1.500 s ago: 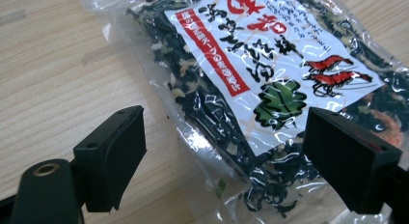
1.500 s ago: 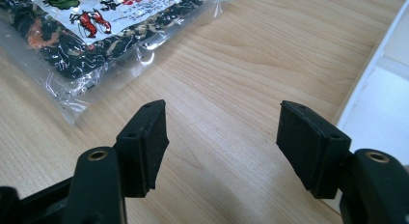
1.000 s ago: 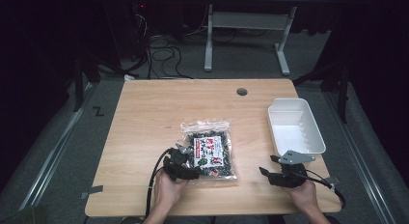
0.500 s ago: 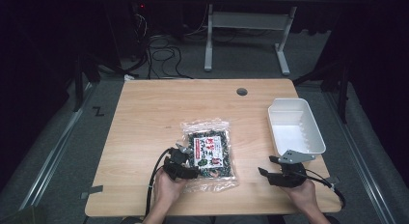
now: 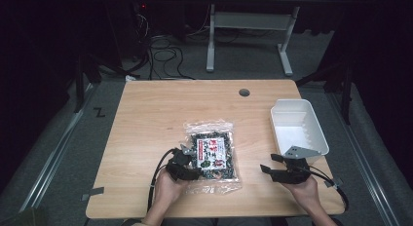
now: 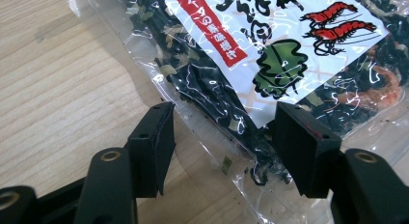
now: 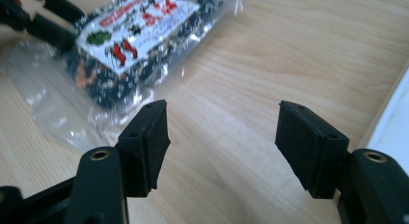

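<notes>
Clear plastic forms the packet of dried seaweed (image 5: pixel 212 155), which lies flat on the table (image 5: pixel 146 119) near its front edge, label up, printed with red prawns and a green leaf. The left hand-held gripper (image 6: pixel 219 132) stands at the packet's near left corner with its jaws wide apart, one over bare wood, the other over the packet's dark contents; nothing is gripped. The step in hand appears to be the approach to a pick-up. The next move probably calls for lowering the jaws and closing them on the thin sealed margin or a fold of film, since a flat, slippery packet offers little to pinch. The right hand-held gripper (image 5: pixel 285 171) rests well apart at the right, jaws likewise wide and empty, aimed toward the packet. A white bin (image 5: pixel 319 138) stands empty just beyond it, a likely destination. Nothing lies between packet and bin. A round cable hole (image 5: pixel 244 92) sits farther back.
</notes>
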Tool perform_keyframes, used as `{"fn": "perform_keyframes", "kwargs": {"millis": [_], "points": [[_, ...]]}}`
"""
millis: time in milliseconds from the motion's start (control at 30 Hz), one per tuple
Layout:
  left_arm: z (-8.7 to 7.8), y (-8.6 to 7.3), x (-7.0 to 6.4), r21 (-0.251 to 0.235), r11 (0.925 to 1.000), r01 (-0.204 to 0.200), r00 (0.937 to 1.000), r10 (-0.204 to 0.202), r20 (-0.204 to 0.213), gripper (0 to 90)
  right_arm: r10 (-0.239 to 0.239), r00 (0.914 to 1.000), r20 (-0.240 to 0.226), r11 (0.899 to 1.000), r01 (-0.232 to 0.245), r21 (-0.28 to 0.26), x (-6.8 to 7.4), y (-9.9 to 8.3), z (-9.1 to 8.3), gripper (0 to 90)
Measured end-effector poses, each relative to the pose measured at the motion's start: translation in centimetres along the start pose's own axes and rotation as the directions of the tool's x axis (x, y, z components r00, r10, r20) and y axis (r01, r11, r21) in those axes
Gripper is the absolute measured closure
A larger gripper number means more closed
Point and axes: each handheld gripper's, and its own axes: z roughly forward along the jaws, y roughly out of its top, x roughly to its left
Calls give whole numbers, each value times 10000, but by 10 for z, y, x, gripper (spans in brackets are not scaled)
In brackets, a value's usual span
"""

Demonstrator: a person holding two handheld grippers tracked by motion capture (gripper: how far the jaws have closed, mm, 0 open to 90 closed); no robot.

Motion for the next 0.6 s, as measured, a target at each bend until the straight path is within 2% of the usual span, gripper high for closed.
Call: {"fn": "perform_keyframes", "kwargs": {"millis": [100, 233, 400, 467, 600], "points": [[1, 1, -1, 60, 9996, -278, 9993, 276, 256, 413, -420, 9987, 278, 9991, 417, 119, 0, 11, 0, 370], [2, 2, -3, 85, 9985, -545, 9976, 541, 429, 415, -528, 9985, 119, 9980, 524, 349, -2, 27, 8, 377], [2, 2, -5, 87, 9972, -743, 9958, 737, 544, 416, -424, 9991, 79, 9969, 418, 661, -7, 47, 25, 375], [2, 2, -5, 75, 9969, -784, 9955, 779, 538, 415, -402, 9991, 142, 9950, 387, 920, -9, 57, 32, 373], [1, 1, -8, 35, 9957, -926, 9946, 924, 483, 416, -227, 9992, 326, 9944, 192, 1043, -13, 76, 44, 373]]}}
